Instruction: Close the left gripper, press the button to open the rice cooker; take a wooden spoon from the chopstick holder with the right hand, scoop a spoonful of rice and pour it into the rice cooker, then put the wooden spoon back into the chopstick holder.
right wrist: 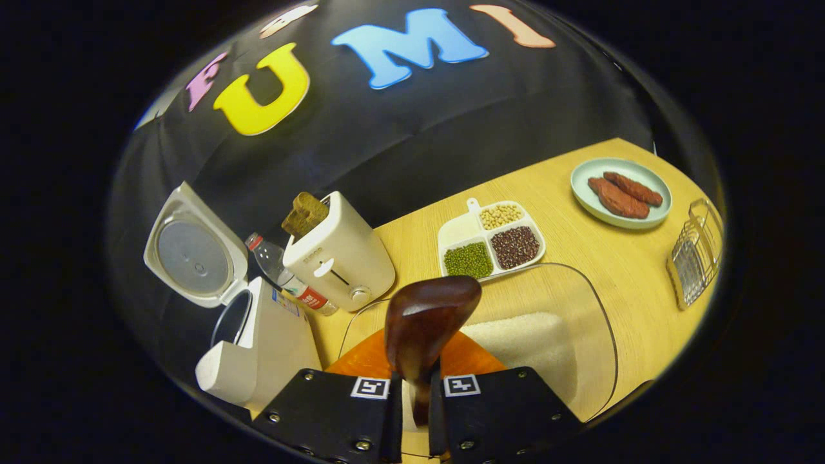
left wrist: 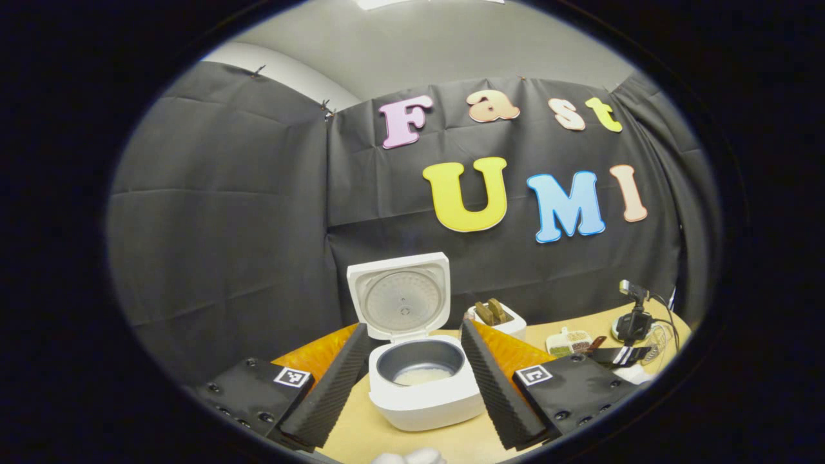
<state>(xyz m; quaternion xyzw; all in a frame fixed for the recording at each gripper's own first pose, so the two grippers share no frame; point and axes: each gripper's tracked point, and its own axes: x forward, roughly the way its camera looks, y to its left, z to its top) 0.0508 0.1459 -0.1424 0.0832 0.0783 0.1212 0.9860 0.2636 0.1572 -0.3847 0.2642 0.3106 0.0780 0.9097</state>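
I am holding the wooden spoon [right wrist: 430, 328] in the right claw [right wrist: 416, 406], its two fingers clenched on the dark handle, the glossy brown bowl of the spoon standing up just ahead of them. Under the spoon in the right gripper view a clear, round-cornered container [right wrist: 580, 335] is holding a heap of white rice [right wrist: 525, 345], lying just beyond the claw tips on the pale wood-grain tabletop [right wrist: 612, 258].

The rice cooker [left wrist: 422, 386] is sitting with its lid [left wrist: 399, 293] swung upright; in the left gripper view I am looking straight into its grey inner pot, where a thin layer of white rice [left wrist: 422, 376] is lying at the bottom. The left claw [left wrist: 412, 380] is released, its ribbed fingers [left wrist: 493, 386] spread to either side of the cooker without touching it. From the right gripper view the cooker is showing side-on at the left, its smooth white shell and round lid plate turned away.

That view is also giving me a white toaster [right wrist: 341, 258] with brown toast sticking out, a plastic bottle [right wrist: 283, 277] lying between toaster and cooker, a divided white tray [right wrist: 490, 241] of green, dark red and pale beans, a pale green plate [right wrist: 622, 193] with two sausages, and a wire rack [right wrist: 693, 254] at the far right. I cannot pick out the chopstick holder.
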